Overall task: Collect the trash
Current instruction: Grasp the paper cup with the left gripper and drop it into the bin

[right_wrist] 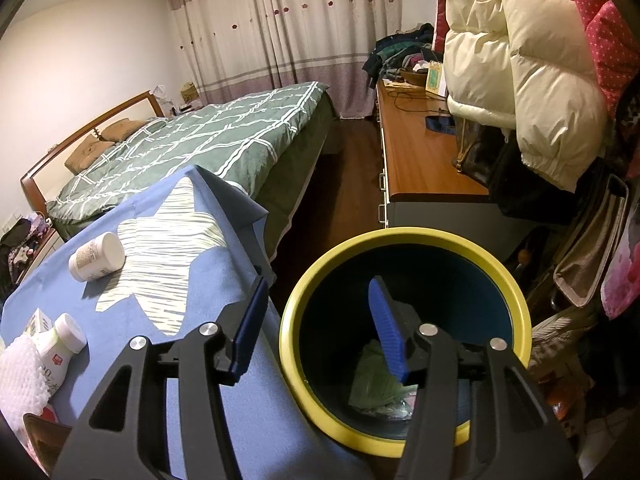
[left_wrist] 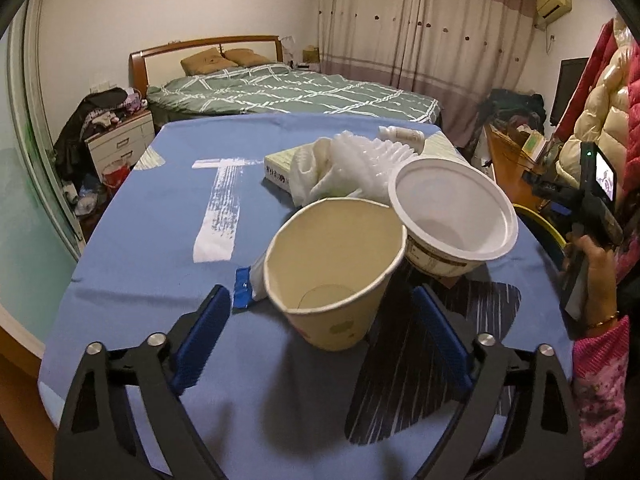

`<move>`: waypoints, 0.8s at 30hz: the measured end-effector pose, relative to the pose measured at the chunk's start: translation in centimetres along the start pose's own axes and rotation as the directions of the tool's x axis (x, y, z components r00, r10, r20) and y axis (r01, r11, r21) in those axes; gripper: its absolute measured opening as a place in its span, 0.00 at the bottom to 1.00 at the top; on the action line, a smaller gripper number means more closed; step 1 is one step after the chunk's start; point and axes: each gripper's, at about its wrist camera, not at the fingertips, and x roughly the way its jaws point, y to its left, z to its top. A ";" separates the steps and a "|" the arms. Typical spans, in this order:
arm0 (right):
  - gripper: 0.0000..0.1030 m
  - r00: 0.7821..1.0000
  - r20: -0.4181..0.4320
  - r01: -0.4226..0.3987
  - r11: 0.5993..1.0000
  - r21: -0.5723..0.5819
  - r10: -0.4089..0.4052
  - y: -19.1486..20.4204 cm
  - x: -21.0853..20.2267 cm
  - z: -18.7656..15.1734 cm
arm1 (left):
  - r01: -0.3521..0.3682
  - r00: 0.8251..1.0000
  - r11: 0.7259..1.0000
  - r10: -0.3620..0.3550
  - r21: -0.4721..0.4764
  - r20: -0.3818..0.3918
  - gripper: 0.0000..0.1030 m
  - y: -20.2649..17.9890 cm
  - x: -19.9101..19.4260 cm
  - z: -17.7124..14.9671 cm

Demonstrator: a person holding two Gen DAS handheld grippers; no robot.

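Observation:
A tan paper cup (left_wrist: 328, 276) lies on its side on the blue tablecloth (left_wrist: 160, 240), its mouth toward me. My left gripper (left_wrist: 324, 320) is open, with a blue pad on each side of the cup and a gap to both. Behind the cup a white plastic bowl (left_wrist: 452, 216) leans tipped over. Crumpled white plastic (left_wrist: 352, 164) and a small box (left_wrist: 280, 166) lie further back. My right gripper (right_wrist: 318, 292) is open and empty, hanging over the yellow-rimmed bin (right_wrist: 400, 237), which holds greenish trash (right_wrist: 380, 376).
A white jar (right_wrist: 96, 258) lies on its side, and a white bottle (right_wrist: 60, 344) rests on the cloth by white foam (right_wrist: 16, 376). A blue wrapper (left_wrist: 242, 290) sits left of the cup. Beyond the table are a bed (left_wrist: 288, 92), a wooden dresser (right_wrist: 420, 152) and hanging coats (right_wrist: 520, 60).

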 end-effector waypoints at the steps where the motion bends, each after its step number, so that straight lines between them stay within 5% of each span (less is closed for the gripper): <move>1: 0.49 1.000 0.000 -0.001 1.000 0.000 0.001 0.0 0.0 0.0 | -0.005 1.000 1.000 0.005 0.002 0.003 0.81 0.0 0.2 0.1; 10: 0.49 1.000 -0.004 -0.015 1.000 0.003 0.015 -0.3 0.1 0.0 | 0.013 1.000 1.000 -0.013 0.007 -0.012 0.55 -1.3 1.6 0.6; 24: 0.49 0.997 0.012 -0.070 0.997 -0.014 0.070 -0.3 -1.6 0.0 | -0.032 0.999 0.999 0.032 -0.004 0.040 0.53 -0.8 -3.1 1.6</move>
